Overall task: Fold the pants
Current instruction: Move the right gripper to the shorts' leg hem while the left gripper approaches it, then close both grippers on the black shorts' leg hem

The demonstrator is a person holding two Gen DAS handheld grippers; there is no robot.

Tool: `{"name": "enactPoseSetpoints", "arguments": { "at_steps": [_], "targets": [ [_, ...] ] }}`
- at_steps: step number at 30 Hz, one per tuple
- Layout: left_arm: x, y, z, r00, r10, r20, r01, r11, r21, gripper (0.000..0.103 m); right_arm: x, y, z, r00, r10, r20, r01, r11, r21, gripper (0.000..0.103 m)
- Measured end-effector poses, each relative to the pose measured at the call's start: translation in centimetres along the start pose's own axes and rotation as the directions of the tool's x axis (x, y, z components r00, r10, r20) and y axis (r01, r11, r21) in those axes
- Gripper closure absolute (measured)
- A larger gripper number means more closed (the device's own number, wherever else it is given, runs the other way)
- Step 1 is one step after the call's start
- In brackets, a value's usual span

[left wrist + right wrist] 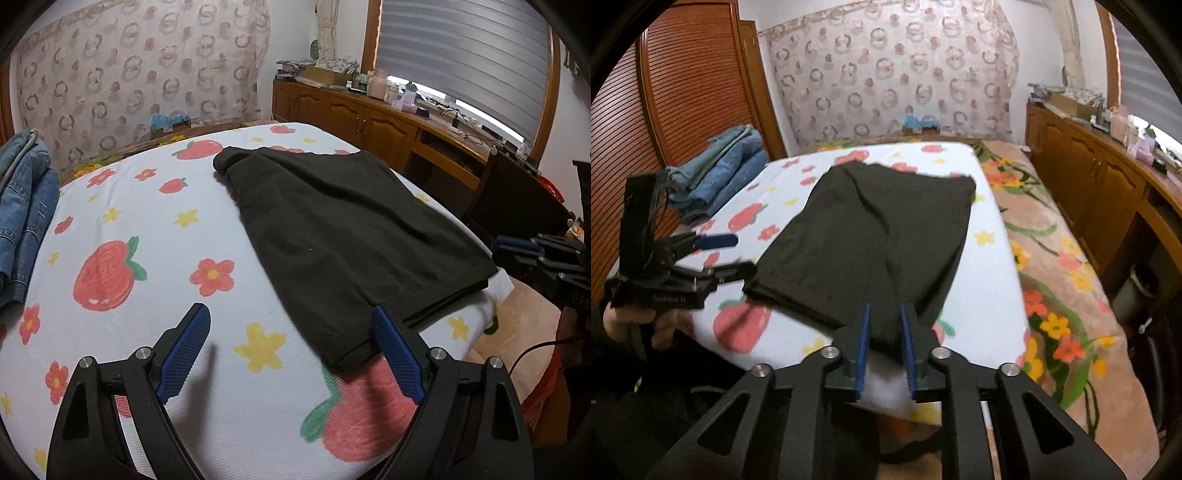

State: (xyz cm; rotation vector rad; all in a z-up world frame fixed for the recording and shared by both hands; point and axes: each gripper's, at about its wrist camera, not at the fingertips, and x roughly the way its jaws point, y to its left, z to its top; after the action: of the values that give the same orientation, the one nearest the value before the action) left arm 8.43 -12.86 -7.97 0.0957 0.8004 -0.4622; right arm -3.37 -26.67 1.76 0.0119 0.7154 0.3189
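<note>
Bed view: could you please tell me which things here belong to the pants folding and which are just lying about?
Job:
- black pants
- left tongs, open beside the hem
- right tongs, at the near edge
- strawberry mat

Lying about:
- jeans pile
- floral blanket
- cabinet clutter

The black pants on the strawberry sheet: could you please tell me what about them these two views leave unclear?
- Right wrist view: the near edge of the black pants is blocked by the right hand-held gripper; whether its pads pinch the cloth is unclear.
- Left wrist view: a finger of the open left hand-held gripper covers a near corner of the pants.
- Both views: layers underneath are hidden by the top layer.
- Right wrist view: the folded jeans are too blurred for detail.
</note>
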Motion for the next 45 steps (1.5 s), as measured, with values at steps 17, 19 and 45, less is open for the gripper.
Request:
{"name": "enactPoseSetpoints", "arguments": {
  "at_steps": [17, 19, 45],
  "targets": [
    [0.9, -0.8, -0.9, 0.998, -0.036, -0.046, 0.036, 0.999, 0.010, 0.031, 3.9, -0.6, -0.3, 0.995, -0.087, -0.039, 0.088, 0.996, 0.034, 0.066],
    [0.9, -0.9, -1.0, 0.998, -0.035, -0.044, 0.036, 0.999, 0.011, 0.031, 4.1, -0.8, -0.2, 0.994, -0.099, -0.053, 0.102, 0.994, 0.041, 0.063],
    [0.5, -1.2, -1.0, 0.998, -0.059, -0.032, 0.060, 0.998, 0.019, 0.048, 3.9, 0.6, -0.5, 0.974, -0.208, -0.085, 0.210, 0.978, 0.014, 0.050]
  ]
}}
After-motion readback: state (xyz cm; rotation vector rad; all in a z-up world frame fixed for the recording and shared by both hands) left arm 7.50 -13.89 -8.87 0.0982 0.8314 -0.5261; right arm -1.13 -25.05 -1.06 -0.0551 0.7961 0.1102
